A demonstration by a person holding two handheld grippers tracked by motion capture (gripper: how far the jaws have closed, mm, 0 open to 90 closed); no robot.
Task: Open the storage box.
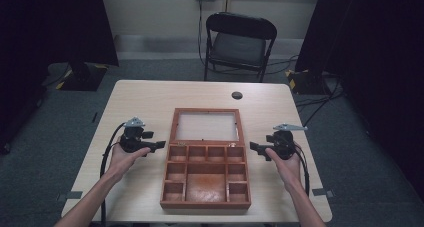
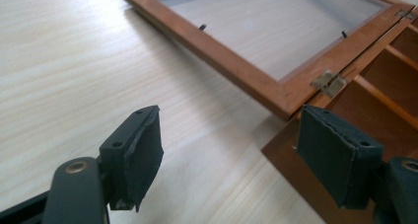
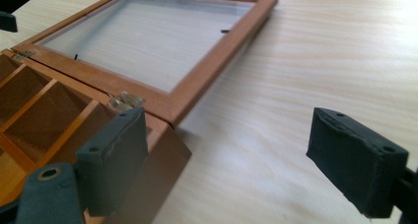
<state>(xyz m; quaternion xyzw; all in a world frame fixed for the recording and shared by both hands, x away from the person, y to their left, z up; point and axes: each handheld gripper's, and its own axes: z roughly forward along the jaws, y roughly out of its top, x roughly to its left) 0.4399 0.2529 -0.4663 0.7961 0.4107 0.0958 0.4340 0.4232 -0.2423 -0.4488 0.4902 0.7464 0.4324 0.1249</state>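
- Holding both tongs low over the light wood table (image 1: 145,94), one per hand, w/ the wooden box (image 1: 205,187) between them.
- We see the left tongs (image 1: 159,145) just left of the box's rear-left corner, jaws wide apart, nothing between them; in the left gripper view (image 2: 229,157) bare tabletop fills the gap and the box corner sits by the jaw at right.
- We see the right tongs (image 1: 253,147) just right of the box's rear-right corner, also spread wide, empty; in the right gripper view (image 3: 229,160) the box corner is by the jaw at left.
- Box is open: compartments face up, approx. four small ones across the back row, a big centre one nearer us.
- Beyond the tongs, the glass-paned lid (image 1: 205,126) lies folded back flat on the table, joined by brass hinges (image 2: 329,82).
- Farther still, a dark round grommet (image 1: 237,95) in the tabletop.
- Past the table, a black folding chair (image 1: 240,44) on grey carpet.
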